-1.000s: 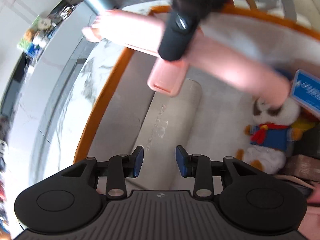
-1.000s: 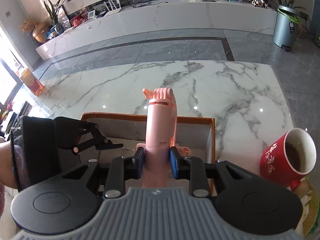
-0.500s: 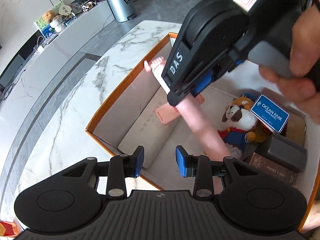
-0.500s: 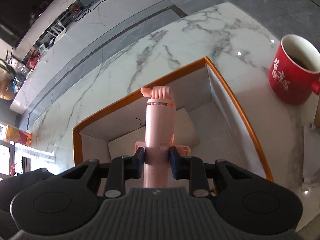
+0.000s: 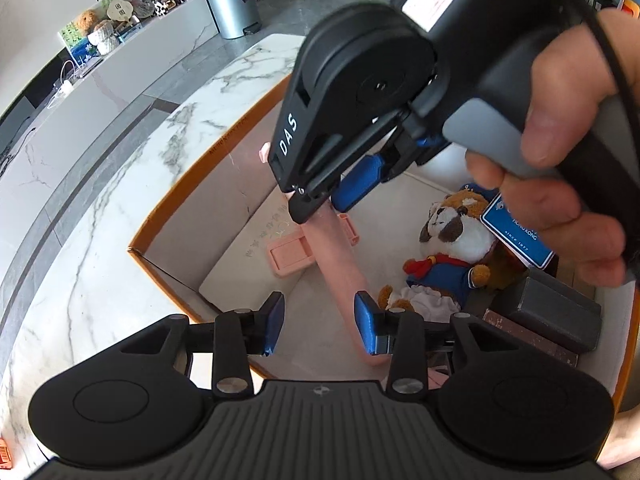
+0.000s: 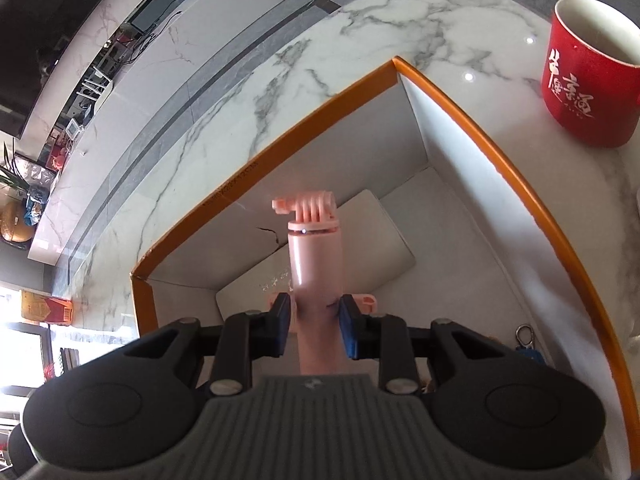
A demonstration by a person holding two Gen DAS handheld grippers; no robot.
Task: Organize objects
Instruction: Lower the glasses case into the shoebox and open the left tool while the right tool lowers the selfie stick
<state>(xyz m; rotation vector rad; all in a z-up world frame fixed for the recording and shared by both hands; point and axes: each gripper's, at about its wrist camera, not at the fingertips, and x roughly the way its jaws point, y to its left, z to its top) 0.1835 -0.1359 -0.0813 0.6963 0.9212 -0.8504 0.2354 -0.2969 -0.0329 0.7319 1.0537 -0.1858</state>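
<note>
The right gripper [image 6: 314, 326] clamps the pink plastic selfie stick [image 6: 316, 256] mid-shaft, tilted over the orange-rimmed white cardboard box [image 6: 472, 128] near its far-left corner. The left gripper [image 5: 319, 322], jaws opening and empty, hovers just beside the stick's lower end.

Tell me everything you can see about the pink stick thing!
The pink stick looks like a smooth plastic selfie stick: a round handle, a ribbed hinge mount at its far tip, and a flat pink phone clamp sticking out sideways. The right gripper is shut on its handle and holds it slanting down inside the orange-edged box, above a pale flat pad. Its near end passes just beyond the left gripper, whose jaws are opening and do not touch it.
</note>
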